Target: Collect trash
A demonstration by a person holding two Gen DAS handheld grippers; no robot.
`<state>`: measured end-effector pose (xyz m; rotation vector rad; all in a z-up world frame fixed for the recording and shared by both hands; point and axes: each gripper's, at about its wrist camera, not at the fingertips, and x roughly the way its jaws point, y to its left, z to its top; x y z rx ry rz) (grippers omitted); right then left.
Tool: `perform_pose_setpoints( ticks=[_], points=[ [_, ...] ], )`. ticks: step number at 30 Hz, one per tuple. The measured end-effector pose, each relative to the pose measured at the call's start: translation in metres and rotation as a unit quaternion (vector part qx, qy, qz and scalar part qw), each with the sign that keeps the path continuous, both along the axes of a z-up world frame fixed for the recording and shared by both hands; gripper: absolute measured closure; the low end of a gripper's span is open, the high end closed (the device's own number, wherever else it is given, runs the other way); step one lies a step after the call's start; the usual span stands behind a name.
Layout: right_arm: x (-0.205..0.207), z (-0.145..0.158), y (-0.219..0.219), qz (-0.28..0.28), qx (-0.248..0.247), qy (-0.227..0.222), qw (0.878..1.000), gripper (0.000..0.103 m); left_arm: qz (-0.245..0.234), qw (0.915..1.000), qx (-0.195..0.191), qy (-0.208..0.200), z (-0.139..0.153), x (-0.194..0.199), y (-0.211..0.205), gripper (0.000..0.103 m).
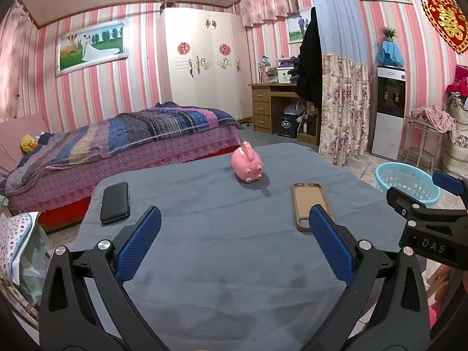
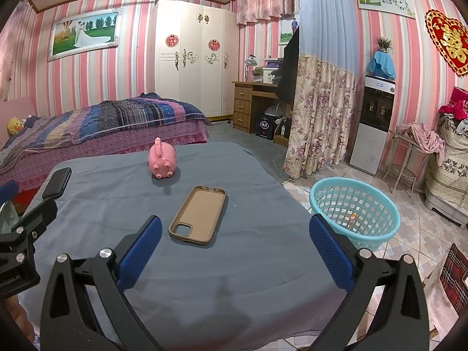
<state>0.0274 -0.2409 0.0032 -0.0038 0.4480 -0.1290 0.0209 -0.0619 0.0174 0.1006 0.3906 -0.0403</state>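
A table with a grey-blue cloth point(image 1: 204, 248) point(image 2: 248, 263) holds a pink pig toy point(image 1: 246, 166) point(image 2: 162, 159), a brown phone case point(image 1: 310, 204) point(image 2: 199, 214) and a black phone point(image 1: 115, 201) point(image 2: 58, 182). A turquoise basket point(image 2: 355, 212) point(image 1: 406, 180) stands on the floor right of the table, with a small scrap point(image 2: 352, 219) inside. My left gripper point(image 1: 234, 219) is open and empty above the near part of the table. My right gripper point(image 2: 235, 228) is open and empty, just in front of the phone case. The right gripper also shows in the left wrist view point(image 1: 421, 193).
A bed point(image 1: 117, 146) with a striped blanket lies behind the table on the left. A white wardrobe point(image 1: 204, 64), a wooden desk point(image 1: 272, 102), a floral curtain point(image 2: 318, 117) and a water dispenser point(image 2: 374, 120) stand behind. A patterned bag point(image 1: 17, 234) sits left of the table.
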Motion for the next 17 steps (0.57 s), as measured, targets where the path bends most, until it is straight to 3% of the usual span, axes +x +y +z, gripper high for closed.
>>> perform_pose_setpoints(
  ticks=[17],
  points=[
    [0.0007,0.005,-0.0013,0.003,-0.002,0.0,1.0,0.005,-0.017,0.9998,0.006,-0.002,-0.0019,-0.006,-0.0087,0.005]
  ],
)
